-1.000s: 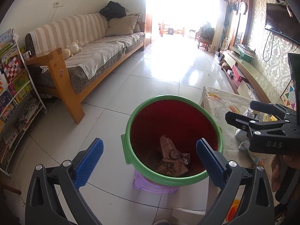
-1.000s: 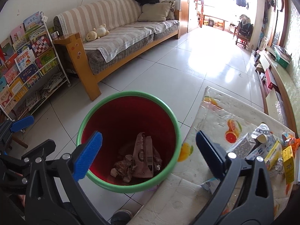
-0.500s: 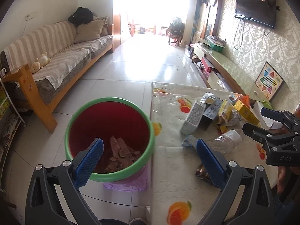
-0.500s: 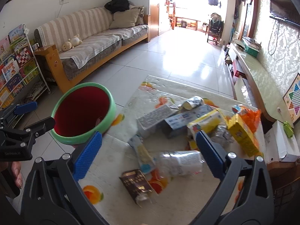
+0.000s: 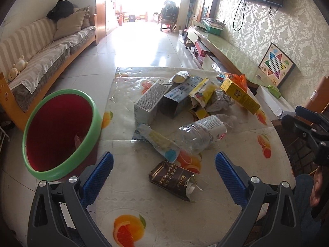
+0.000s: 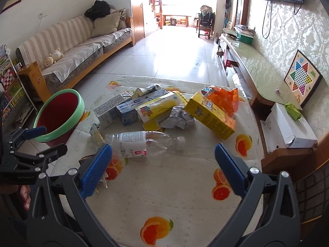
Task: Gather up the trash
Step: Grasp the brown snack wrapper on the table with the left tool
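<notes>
The left gripper (image 5: pixel 164 168) had its blue fingers (image 5: pixel 98 177) spread wide and held nothing; the brown carton (image 5: pixel 172 178) lay on the table between them, touching neither pad. The right gripper (image 6: pixel 162 160) was likewise wide open and empty, hovering over the tablecloth with the bottle (image 6: pixel 141 143) just beyond its left pad.

The table (image 5: pixel 164 216) wore a pale cloth printed with orange slices. Beside its left edge stood the bin (image 5: pixel 59 131), red inside with a green rim, a scrap of paper showing in it. The trash lay heaped at the table's far middle. A long yellow box (image 6: pixel 208 116) leaned over a ball of crumpled foil (image 6: pixel 177 118), with an orange wrapper (image 6: pixel 223 98) behind it; its print was too small to read. A grey carton (image 5: pixel 150 101), covered in fine text, lay beside a blue-and-white carton (image 5: pixel 178 97) and a yellow-and-white carton (image 6: pixel 158 107) bearing a cartoon figure. The clear bottle, crushed and on its side, carried a white label with a pink corner. A flattened yellow-and-blue pouch (image 5: pixel 158 143) lay against it. The brown carton, torn open at one end, showed gold lettering I could not make out.

In the left view the right gripper's body showed at the far right edge; in the right view the left gripper bore small white writing, illegible.
</notes>
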